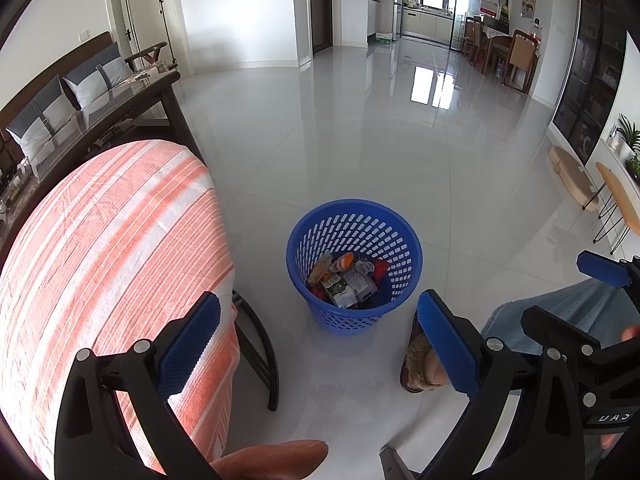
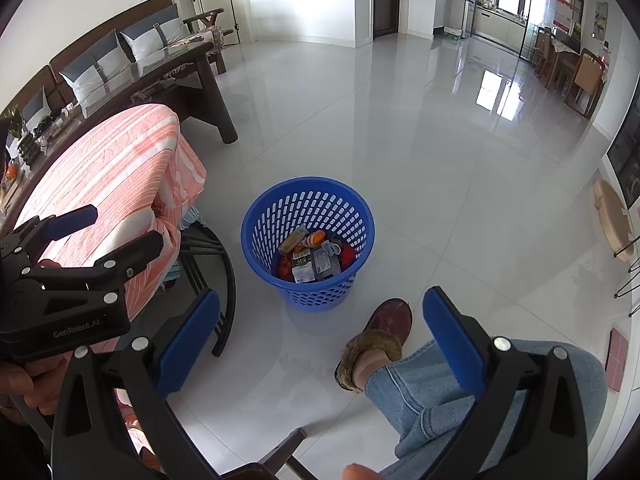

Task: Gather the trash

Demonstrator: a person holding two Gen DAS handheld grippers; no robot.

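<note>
Round blue perforated plastic wastebasket point(image 1: 354, 266) standing on the glossy white tiled floor point(image 1: 360, 140), just past centre toward 6 o'clock in both wrist views. Inside it, a heap of mixed trash point(image 1: 344, 280): crumpled wrappers, a green-and-white carton, some orange and red pieces. Left gripper point(image 1: 318, 344) hovering above and short of the basket, blue-padded fingers point(image 1: 188, 354) spread wide, nothing between them. Right gripper point(image 2: 320, 346) likewise held above the floor, fingers point(image 2: 454, 346) wide apart and empty. At 9 o'clock, a desk covered with an orange-and-white striped cloth point(image 1: 108, 248), bare on top, dark curved legs beside the basket. At 5 o'clock, a leg in light blue jeans point(image 2: 424, 396) and a dark red fur-lined slipper point(image 2: 384, 332) near the basket, not touching it. Dark wooden sofa with grey-white cushions point(image 2: 120, 52) well apart at 10 o'clock.
</note>
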